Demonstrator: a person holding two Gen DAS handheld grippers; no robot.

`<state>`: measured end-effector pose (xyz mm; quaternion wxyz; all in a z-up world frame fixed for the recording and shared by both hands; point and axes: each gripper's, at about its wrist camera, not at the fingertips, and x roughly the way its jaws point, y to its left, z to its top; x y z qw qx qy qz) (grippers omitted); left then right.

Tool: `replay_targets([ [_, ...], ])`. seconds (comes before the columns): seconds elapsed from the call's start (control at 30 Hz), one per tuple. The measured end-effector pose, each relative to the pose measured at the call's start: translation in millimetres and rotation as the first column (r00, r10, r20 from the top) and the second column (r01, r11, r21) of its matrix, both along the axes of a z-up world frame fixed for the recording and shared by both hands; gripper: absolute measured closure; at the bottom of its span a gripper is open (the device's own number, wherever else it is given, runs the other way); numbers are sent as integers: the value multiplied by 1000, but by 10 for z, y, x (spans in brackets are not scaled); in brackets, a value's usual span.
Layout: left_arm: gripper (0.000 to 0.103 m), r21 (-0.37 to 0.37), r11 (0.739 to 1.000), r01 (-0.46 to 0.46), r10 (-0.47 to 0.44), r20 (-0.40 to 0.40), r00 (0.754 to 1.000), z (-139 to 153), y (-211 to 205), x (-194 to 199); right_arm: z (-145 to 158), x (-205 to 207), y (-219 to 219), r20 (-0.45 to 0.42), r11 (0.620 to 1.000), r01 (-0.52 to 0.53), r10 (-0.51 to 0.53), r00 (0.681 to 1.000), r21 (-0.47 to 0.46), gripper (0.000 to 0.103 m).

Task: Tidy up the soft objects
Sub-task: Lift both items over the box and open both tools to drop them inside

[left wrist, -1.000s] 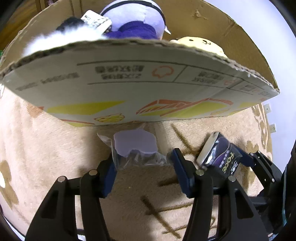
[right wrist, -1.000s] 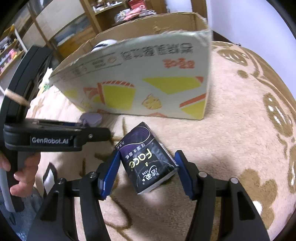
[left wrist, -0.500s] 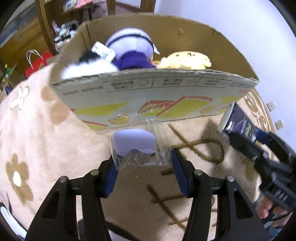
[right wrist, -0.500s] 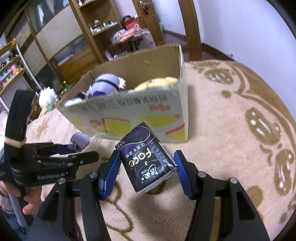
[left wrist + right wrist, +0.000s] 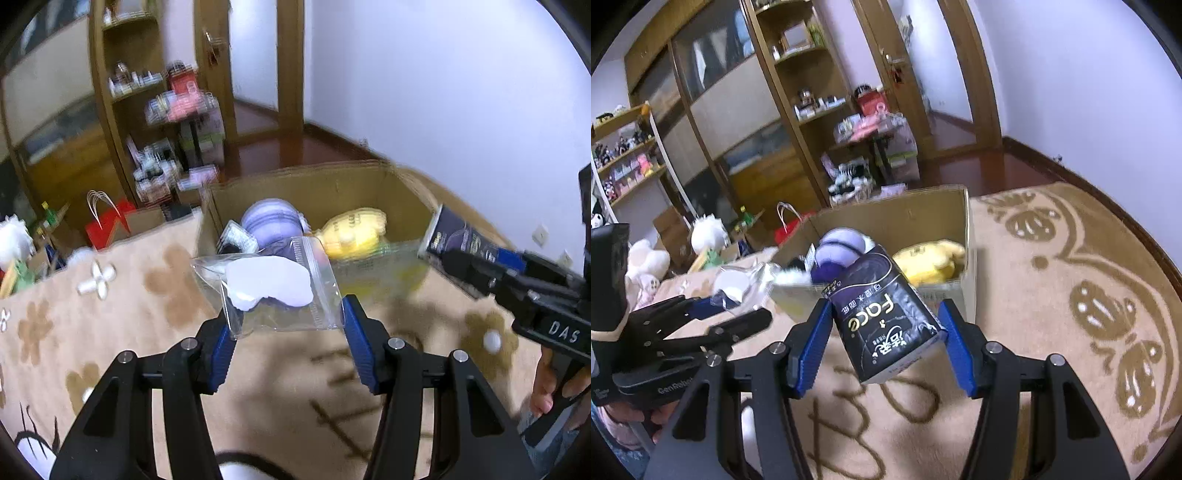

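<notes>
**Both claws loaded and held above the box's near side**

The clear bag point(image 5: 280, 291) with a pale, soft pad inside sits clenched between the blue pads of the left gripper point(image 5: 286, 339), held in the air on the near side of the cardboard box point(image 5: 332, 192). Its zip strip runs along the right edge, so the bag's long axis lies roughly across the jaws, with its upper end reaching toward the box. The dark tissue pack point(image 5: 882, 317) is grasped in the right gripper point(image 5: 882, 343); its long axis leans away from the camera, the top end tipped toward the box and the printed face turned up.

The step in hand looks like the carry: both items are lifted clear of the carpet point(image 5: 1052, 295) and aimed at the box opening, neither yet over it. Inside the box lie a purple plush toy point(image 5: 271, 221) toward the left and a yellow plush toy point(image 5: 354, 230) to its right, touching or nearly so.

The next move likely calls for bringing each claw forward past the box's near wall, then loosening the jaws over a free spot, probably in front of the yellow toy. The two grippers are near each other, so they should go in one at a time or well apart. Beyond the box stand a wooden shelf unit point(image 5: 820, 110) and a red bag point(image 5: 107, 221).
</notes>
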<state>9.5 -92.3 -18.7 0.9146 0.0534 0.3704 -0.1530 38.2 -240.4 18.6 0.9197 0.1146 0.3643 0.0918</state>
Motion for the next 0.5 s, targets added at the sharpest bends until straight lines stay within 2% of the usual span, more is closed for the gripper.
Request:
replay_targets([
  [0.1,49,-17,1000,-24,25,62,998,173,84,116,92,51,3,40,1000,7,-6,999,-15,41],
  [0.27,49,-19,999,-36,38,127,991,285,117,278,214,176,21,95,998,23,-17,995,-57,41],
  [0.4,49,-16,999,-36,38,162,986,266,85,433,255,298,28,125,997,36,-28,992,-61,41],
  [0.5,48,-22,999,-46,49,159,986,218,72,556,262,392,18,144,998,44,-36,989,-48,41],
])
